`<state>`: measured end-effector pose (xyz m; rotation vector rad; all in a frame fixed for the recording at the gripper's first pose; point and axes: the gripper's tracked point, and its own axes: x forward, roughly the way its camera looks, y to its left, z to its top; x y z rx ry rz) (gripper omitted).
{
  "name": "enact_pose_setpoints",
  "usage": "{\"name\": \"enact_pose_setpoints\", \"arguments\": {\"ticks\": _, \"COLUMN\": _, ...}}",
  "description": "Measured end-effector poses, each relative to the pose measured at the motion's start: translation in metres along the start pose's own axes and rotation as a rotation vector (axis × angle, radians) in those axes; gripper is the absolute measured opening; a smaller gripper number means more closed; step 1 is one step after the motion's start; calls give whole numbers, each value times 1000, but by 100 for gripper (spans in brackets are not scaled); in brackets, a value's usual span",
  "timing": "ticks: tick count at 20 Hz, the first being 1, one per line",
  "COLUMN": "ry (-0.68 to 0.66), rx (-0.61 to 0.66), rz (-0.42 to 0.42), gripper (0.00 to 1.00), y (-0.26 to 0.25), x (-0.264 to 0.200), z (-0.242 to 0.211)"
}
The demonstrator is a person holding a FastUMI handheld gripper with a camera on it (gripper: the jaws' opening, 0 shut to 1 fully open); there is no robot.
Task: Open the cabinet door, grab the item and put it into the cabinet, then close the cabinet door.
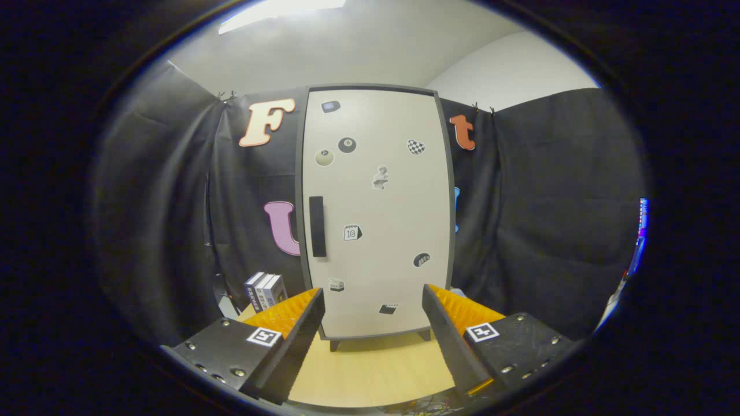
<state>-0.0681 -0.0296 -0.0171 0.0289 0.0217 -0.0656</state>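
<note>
two-finger gripper (373,300) nearest, fingers spread wide apart, holding nothing, above a light wooden tabletop (370,370). just beyond the fingers, tall cream cabinet door with dark frame (376,214), shut, dotted with small stickers. dark vertical bar handle (317,226) near its left edge: rigid, likely easy to pinch across and pull. left of the cabinet, small upright boxes (265,292), probably light cardboard, best gripped across the narrow sides.

Cream cabinet door (376,219) — black handle (317,226), sticker-dotted.
</note>
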Motion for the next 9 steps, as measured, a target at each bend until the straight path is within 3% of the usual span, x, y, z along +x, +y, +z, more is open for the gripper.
{"name": "enact_pose_setpoints", "arguments": {"ticks": 9, "ry": -23, "rx": 9, "rz": -1, "gripper": 100, "y": -4, "x": 8, "z": 11}}
